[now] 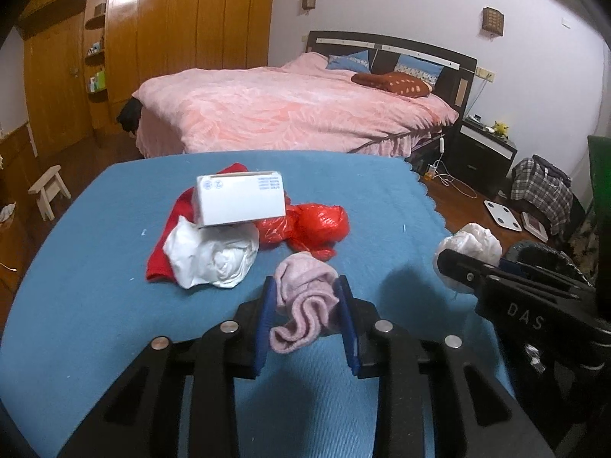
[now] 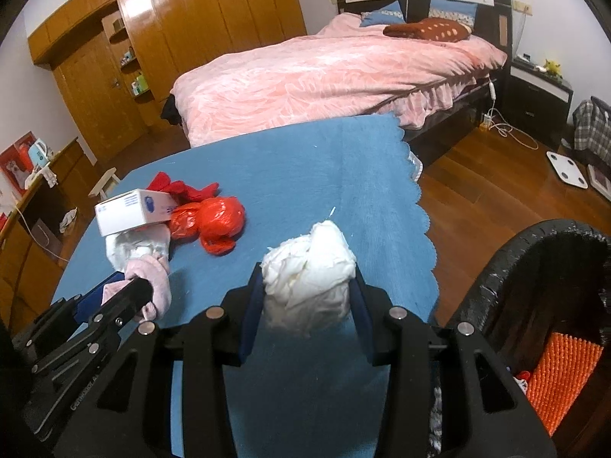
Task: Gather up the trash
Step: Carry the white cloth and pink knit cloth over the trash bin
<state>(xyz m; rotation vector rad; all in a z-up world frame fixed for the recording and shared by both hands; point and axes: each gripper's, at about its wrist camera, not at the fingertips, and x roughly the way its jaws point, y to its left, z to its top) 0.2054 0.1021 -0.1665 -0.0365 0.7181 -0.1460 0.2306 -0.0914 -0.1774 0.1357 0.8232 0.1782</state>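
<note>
My left gripper is shut on a pink sock, held just above the blue tablecloth. My right gripper is shut on a crumpled white plastic bag, lifted near the table's right edge. It also shows in the left wrist view. On the cloth lie a white box, a second white bag, a red plastic bag and a red sock. The black trash bin stands at the right, below the table.
A bed with a pink cover stands behind the table. A wooden wardrobe fills the far left. A nightstand, a scale and a plaid bag are on the floor to the right. A small stool stands left.
</note>
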